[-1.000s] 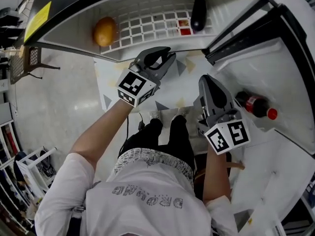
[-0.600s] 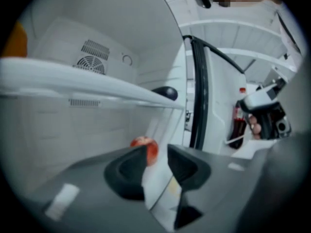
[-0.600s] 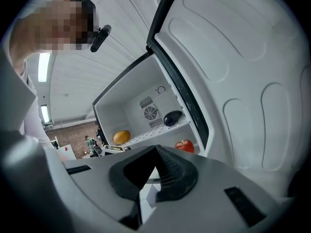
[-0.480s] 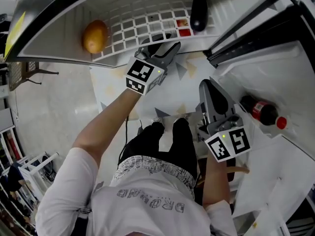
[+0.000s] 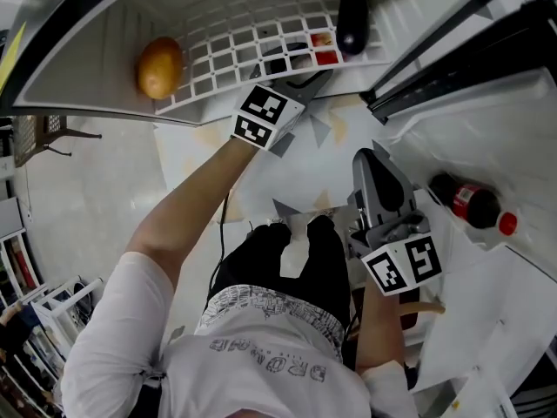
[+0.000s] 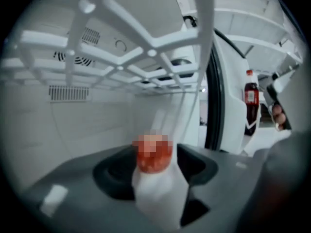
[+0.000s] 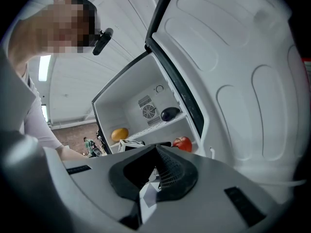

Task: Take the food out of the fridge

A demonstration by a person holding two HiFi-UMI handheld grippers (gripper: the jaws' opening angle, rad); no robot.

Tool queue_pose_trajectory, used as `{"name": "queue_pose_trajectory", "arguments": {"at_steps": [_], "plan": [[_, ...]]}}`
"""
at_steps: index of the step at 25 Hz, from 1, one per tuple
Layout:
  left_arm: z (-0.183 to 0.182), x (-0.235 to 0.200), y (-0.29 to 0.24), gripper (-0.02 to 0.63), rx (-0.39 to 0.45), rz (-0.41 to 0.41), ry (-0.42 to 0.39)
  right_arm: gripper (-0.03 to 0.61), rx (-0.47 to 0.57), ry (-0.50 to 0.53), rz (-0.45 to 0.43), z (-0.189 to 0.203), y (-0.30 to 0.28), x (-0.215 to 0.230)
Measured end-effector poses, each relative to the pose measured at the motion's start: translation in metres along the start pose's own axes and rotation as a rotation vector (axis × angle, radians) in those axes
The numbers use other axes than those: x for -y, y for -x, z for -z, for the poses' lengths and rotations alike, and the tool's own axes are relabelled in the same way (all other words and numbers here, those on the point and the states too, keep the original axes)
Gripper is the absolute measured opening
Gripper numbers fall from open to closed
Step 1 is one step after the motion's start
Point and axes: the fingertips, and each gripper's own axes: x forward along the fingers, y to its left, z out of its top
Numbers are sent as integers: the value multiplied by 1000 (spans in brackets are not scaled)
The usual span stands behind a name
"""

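In the open fridge a red round fruit (image 5: 324, 47) lies on the level under the white wire shelf (image 5: 235, 42). A yellow-orange fruit (image 5: 159, 66) and a dark eggplant (image 5: 352, 16) rest on top of that shelf. My left gripper (image 5: 298, 62) reaches in below the shelf, its jaws opening. In the left gripper view the red fruit (image 6: 153, 155) sits just ahead in the gap of the left gripper (image 6: 155, 178), with no pad pressing on it. My right gripper (image 5: 372, 157) hangs outside by the door, shut and empty; from the right gripper view (image 7: 154, 174) the red fruit (image 7: 182, 143) shows far ahead.
A cola bottle with a red cap (image 5: 474, 205) stands in the white fridge door (image 5: 487, 129) at the right, also seen in the left gripper view (image 6: 250, 101). The fridge's black door seal (image 5: 435, 68) runs between my grippers. The person's legs and the pale floor (image 5: 96, 198) are below.
My left gripper has pushed forward from in front of the fridge to under the wire shelf, and its jaws have spread. The right gripper has hardly moved.
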Motion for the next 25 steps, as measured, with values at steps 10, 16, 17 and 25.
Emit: {"name": "queue_pose_trajectory", "arguments": {"at_steps": [10,16,17,25], "plan": [[1,0,-20,317,15,0,-26,-11,25,8,7,13,5,7],[2,-4,-30,331,8,-28,-29,-11,29,13,5,16,8,8],[2,-5,-31,331,7,-32,-33,-11,29,14,6,17,8,9],[0,-5,-33,330,11,-44,-36,-11,42,23,-2,20,6,11]]}}
